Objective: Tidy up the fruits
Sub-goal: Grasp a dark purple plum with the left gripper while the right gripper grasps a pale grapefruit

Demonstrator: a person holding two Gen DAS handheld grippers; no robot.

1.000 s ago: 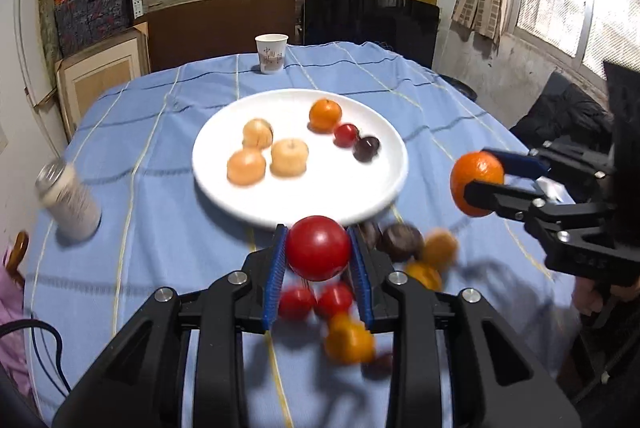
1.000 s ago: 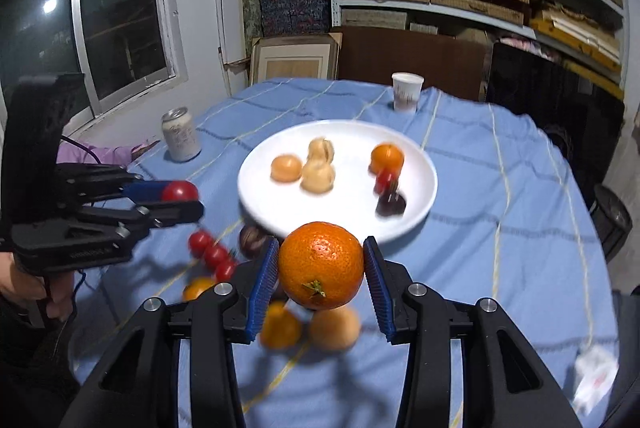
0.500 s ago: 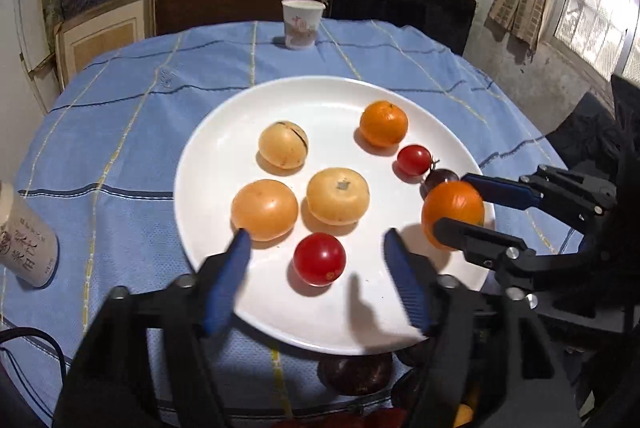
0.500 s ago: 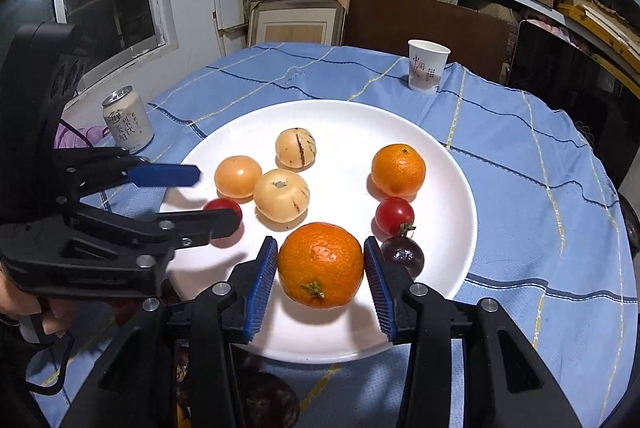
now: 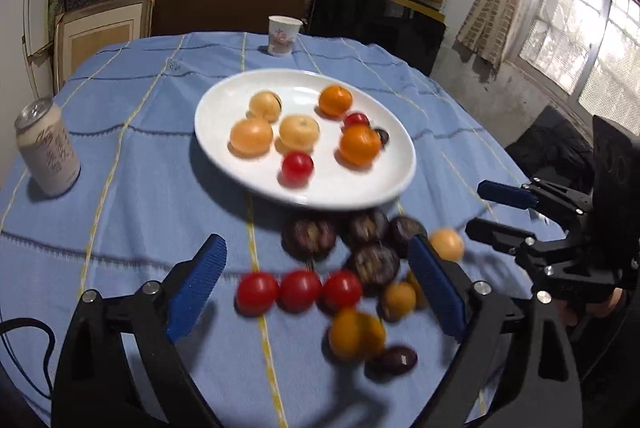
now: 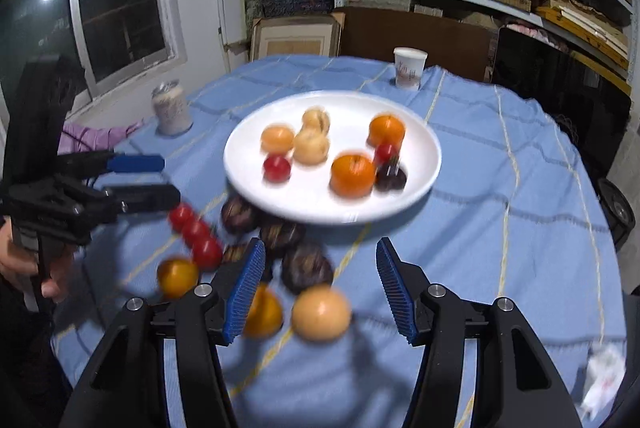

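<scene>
Left edge of the round table (image 5: 120, 187): a drink can (image 5: 47, 147) stands upright, well apart from the fruit. Far edge: a paper cup (image 5: 283, 35).

Left gripper (image 5: 316, 280) hangs over the loose pile near the front edge, jaws wide apart and just been opening, nothing clamped between them. Below it sits a row of 3 red tomatoes (image 5: 298, 290). Next to them is a cluster of dark round fruits (image 5: 352, 240), maybe mangosteens, blurred, plus a few small orange fruits (image 5: 356, 334).

Middle of the table: white plate (image 5: 224, 99) already carries 3 pale yellow fruits, 2 oranges, 2 red tomatoes and 1 dark fruit. The red tomato (image 5: 297, 167) and the larger orange (image 5: 359, 144) lie nearest the plate's front rim, free of both grippers.

Right gripper (image 6: 318, 286) is also apart, jaws just been opening and empty, above a tan round fruit (image 6: 321, 314) in the pile.

Step in hand, as I judge it: between drops, both grippers going for the next pick. Next move calls for lowering each gripper around 1 loose fruit, closing gently so it doesn't roll, then carrying it to a bare spot on the plate.
</scene>
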